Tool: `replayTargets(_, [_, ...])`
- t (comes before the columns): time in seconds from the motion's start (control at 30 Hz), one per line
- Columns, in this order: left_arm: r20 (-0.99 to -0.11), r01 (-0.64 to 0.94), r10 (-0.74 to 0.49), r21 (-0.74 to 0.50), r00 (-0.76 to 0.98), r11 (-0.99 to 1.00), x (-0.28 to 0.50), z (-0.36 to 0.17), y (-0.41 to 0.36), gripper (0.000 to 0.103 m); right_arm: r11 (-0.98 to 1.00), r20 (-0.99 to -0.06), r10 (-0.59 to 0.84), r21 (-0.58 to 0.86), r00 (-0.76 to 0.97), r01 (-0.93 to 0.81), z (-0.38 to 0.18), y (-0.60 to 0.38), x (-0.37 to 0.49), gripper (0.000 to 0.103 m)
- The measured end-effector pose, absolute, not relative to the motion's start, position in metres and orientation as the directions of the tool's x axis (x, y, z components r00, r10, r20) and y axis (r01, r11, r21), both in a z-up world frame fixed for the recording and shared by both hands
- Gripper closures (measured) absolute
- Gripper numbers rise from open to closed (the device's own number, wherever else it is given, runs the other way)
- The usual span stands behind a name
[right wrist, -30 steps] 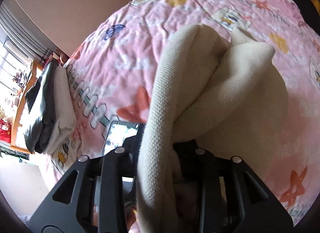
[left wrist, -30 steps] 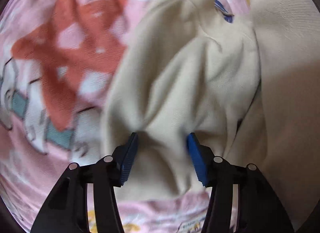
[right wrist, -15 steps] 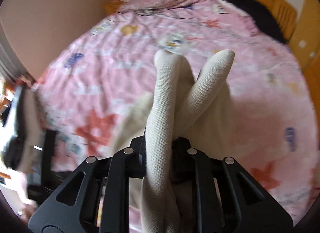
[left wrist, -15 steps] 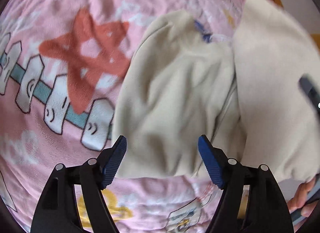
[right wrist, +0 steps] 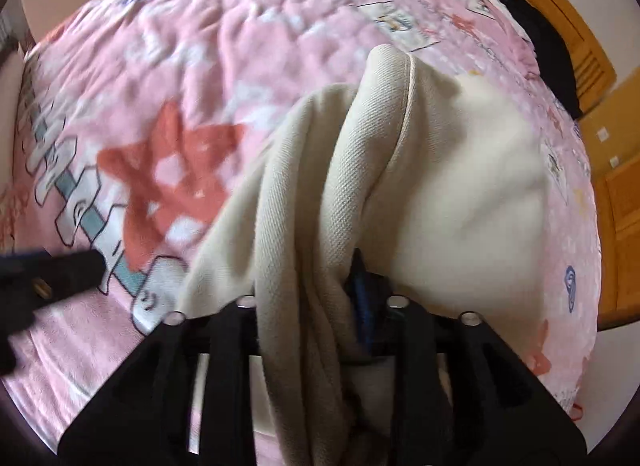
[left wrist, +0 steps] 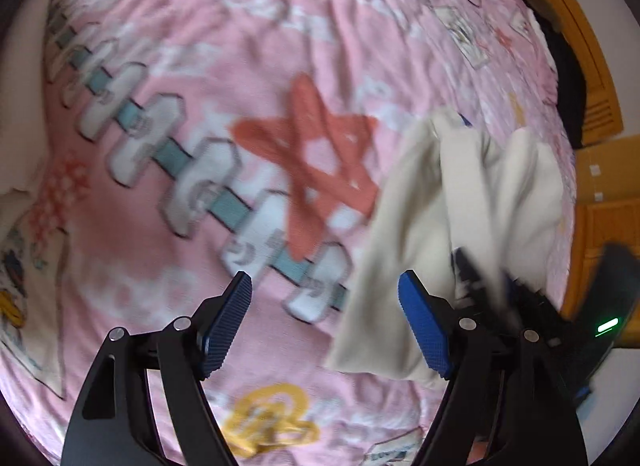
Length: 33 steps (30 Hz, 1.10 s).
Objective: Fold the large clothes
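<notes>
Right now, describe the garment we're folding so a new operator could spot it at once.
Find the pink cartoon-print bedspread covering the bed. Just right of its big red star lies a bunched cream garment, one fold between the right gripper jaws. It is the only plain, unpatterned cloth there.

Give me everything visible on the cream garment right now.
The cream garment is a thick, woven-looking off-white fabric, plain, with a corded seam running along one fold. It is bunched into several long folds that pass between the fingers of the right gripper, whose jaws are opening around it. Its bulk rests rumpled on the pink patterned bedspread. In the left wrist view it lies just right of the left gripper, which is open with no cloth between its pads.
</notes>
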State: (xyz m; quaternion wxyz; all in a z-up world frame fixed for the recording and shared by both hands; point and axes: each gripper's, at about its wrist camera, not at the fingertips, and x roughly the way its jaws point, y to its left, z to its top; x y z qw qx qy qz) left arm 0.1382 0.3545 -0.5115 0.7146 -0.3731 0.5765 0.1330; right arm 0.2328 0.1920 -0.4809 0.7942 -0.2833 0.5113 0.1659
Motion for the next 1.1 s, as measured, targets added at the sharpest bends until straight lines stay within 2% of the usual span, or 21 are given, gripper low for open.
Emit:
replayTargets(0.07, [-0.928, -0.625, -0.217, -0.364, 0.302, 0.690, 0.139, -0.506, 0.367, 0.032, 0.766, -0.900, -0.019, -0.293, 0.435, -0.572, -0.491, 0.204, 0.223, 0.049])
replayTargets(0.1, [-0.937, -0.631, -0.195, -0.341, 0.291, 0.697, 0.139, -0.504, 0.372, 0.032, 0.765, -0.906, -0.008, -0.279, 0.424, -0.581, -0.495, 0.207, 0.221, 0.030])
replayTargets(0.13, [-0.941, -0.634, -0.177, -0.327, 0.289, 0.700, 0.139, -0.500, 0.379, 0.031, 0.764, -0.918, 0.008, -0.251, 0.397, -0.595, -0.500, 0.209, 0.219, 0.016])
replayTargets(0.27, [-0.943, -0.611, -0.157, -0.311, 0.293, 0.728, 0.145, -0.482, 0.393, 0.030, 0.793, -0.914, 0.143, -0.123, 0.379, -0.596, -0.474, 0.193, 0.213, 0.015])
replayTargets(0.33, [-0.944, -0.593, -0.137, -0.296, 0.298, 0.749, 0.151, -0.470, 0.393, 0.029, 0.804, -0.902, 0.328, 0.110, 0.281, -0.584, -0.444, 0.171, 0.213, 0.015])
replayTargets(0.4, [-0.940, -0.581, -0.124, -0.296, 0.316, 0.758, 0.156, -0.455, 0.393, 0.029, 0.757, -0.864, 0.469, 0.285, 0.185, -0.588, -0.420, 0.157, 0.206, 0.015])
replayTargets(0.47, [-0.934, -0.576, -0.117, -0.303, 0.338, 0.759, 0.162, -0.442, 0.393, 0.023, 0.684, -0.804, 0.583, 0.404, 0.122, -0.607, -0.392, 0.144, 0.192, 0.015])
replayTargets(0.6, [-0.925, -0.540, -0.144, -0.325, 0.351, 0.776, 0.180, -0.421, 0.381, 0.023, 0.670, -0.726, 0.658, 0.445, 0.198, -0.594, -0.337, 0.088, 0.179, 0.015])
replayTargets(0.63, [-0.926, -0.517, -0.150, -0.322, 0.347, 0.793, 0.187, -0.417, 0.372, 0.023, 0.681, -0.715, 0.661, 0.446, 0.227, -0.581, -0.332, 0.075, 0.182, 0.020])
replayTargets(0.67, [-0.925, -0.495, -0.155, -0.321, 0.346, 0.807, 0.191, -0.413, 0.364, 0.023, 0.691, -0.704, 0.663, 0.444, 0.255, -0.571, -0.328, 0.058, 0.188, 0.029])
replayTargets(0.7, [-0.925, -0.466, -0.166, -0.321, 0.343, 0.825, 0.199, -0.411, 0.351, 0.022, 0.717, -0.714, 0.638, 0.413, 0.289, -0.561, -0.327, 0.039, 0.197, 0.055])
replayTargets(0.73, [-0.922, -0.436, -0.183, -0.328, 0.341, 0.838, 0.207, -0.410, 0.337, 0.021, 0.746, -0.738, 0.599, 0.375, 0.309, -0.550, -0.333, 0.025, 0.207, 0.070])
replayTargets(0.77, [-0.919, -0.419, -0.200, -0.339, 0.340, 0.842, 0.213, -0.411, 0.327, 0.021, 0.768, -0.754, 0.577, 0.369, 0.314, -0.524, -0.344, 0.009, 0.218, 0.073])
replayTargets(0.8, [-0.915, -0.398, -0.226, -0.354, 0.333, 0.846, 0.222, -0.413, 0.311, 0.021, 0.776, -0.759, 0.575, 0.387, 0.306, -0.498, -0.358, -0.003, 0.229, 0.082])
replayTargets(0.83, [-0.912, -0.376, -0.254, -0.370, 0.322, 0.850, 0.231, -0.416, 0.296, 0.021, 0.776, -0.763, 0.576, 0.398, 0.293, -0.490, -0.370, -0.009, 0.235, 0.086])
replayTargets(0.9, [-0.906, -0.347, -0.290, -0.391, 0.309, 0.853, 0.250, -0.424, 0.271, 0.021, 0.780, -0.797, 0.550, 0.385, 0.249, -0.494, -0.406, -0.011, 0.242, 0.086])
replayTargets(0.97, [-0.911, -0.349, -0.306, -0.391, 0.276, 0.852, 0.268, -0.439, 0.250, 0.021, 0.767, -0.807, 0.565, 0.436, 0.173, -0.471, -0.442, -0.008, 0.240, 0.087])
replayTargets(1.07, [-0.941, -0.387, -0.255, -0.326, 0.224, 0.863, 0.286, -0.467, 0.232, 0.022, 0.744, -0.787, 0.605, 0.504, 0.120, -0.439, -0.473, 0.001, 0.228, 0.092])
replayTargets(1.1, [-0.949, -0.411, -0.229, -0.301, 0.215, 0.861, 0.288, -0.475, 0.230, 0.022, 0.724, -0.760, 0.643, 0.565, 0.093, -0.395, -0.484, 0.004, 0.224, 0.098])
